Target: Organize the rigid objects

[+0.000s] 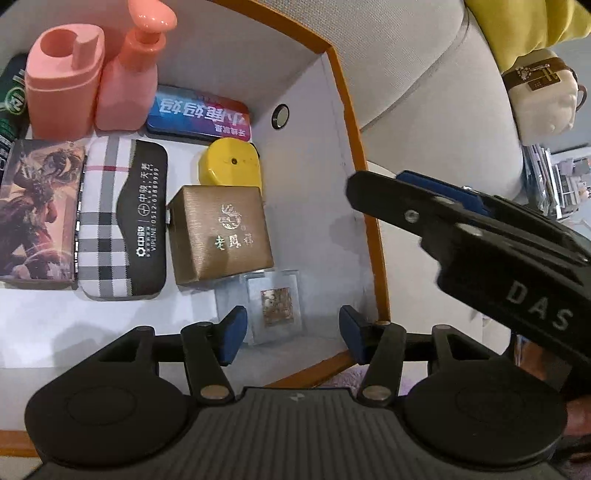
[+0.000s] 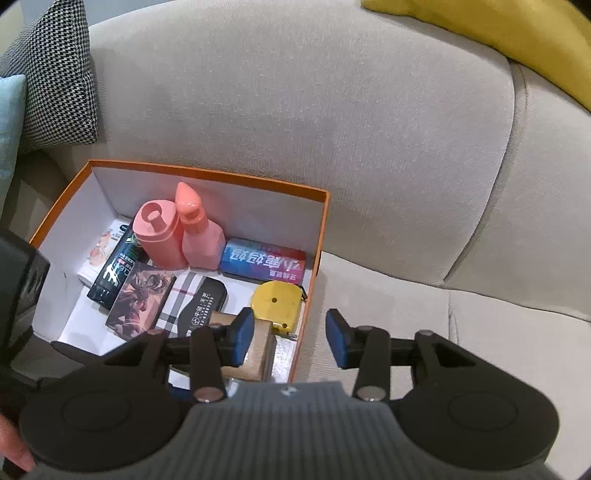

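An orange-rimmed white box (image 1: pixel 347 110) (image 2: pixel 207 173) on a grey sofa holds two pink bottles (image 1: pixel 125 81) (image 2: pixel 199 232), a blue tin (image 1: pixel 201 116) (image 2: pixel 264 264), a yellow tape measure (image 1: pixel 231 162) (image 2: pixel 275 301), a gold box (image 1: pixel 221 232) (image 2: pixel 258 350), a plaid glasses case (image 1: pixel 122 218), a picture box (image 1: pixel 37 210) (image 2: pixel 142 299) and a clear block (image 1: pixel 277 306). My left gripper (image 1: pixel 290 336) is open and empty just above the clear block. My right gripper (image 2: pixel 290 338) is open and empty over the box's right rim; it also shows in the left wrist view (image 1: pixel 461 221).
A dark tube (image 2: pixel 116 269) lies at the box's left. The grey sofa cushion (image 2: pixel 406 332) extends right of the box. A yellow pillow (image 2: pixel 498 33), a houndstooth pillow (image 2: pixel 59 74) and a cream plush (image 1: pixel 543 99) rest on the sofa.
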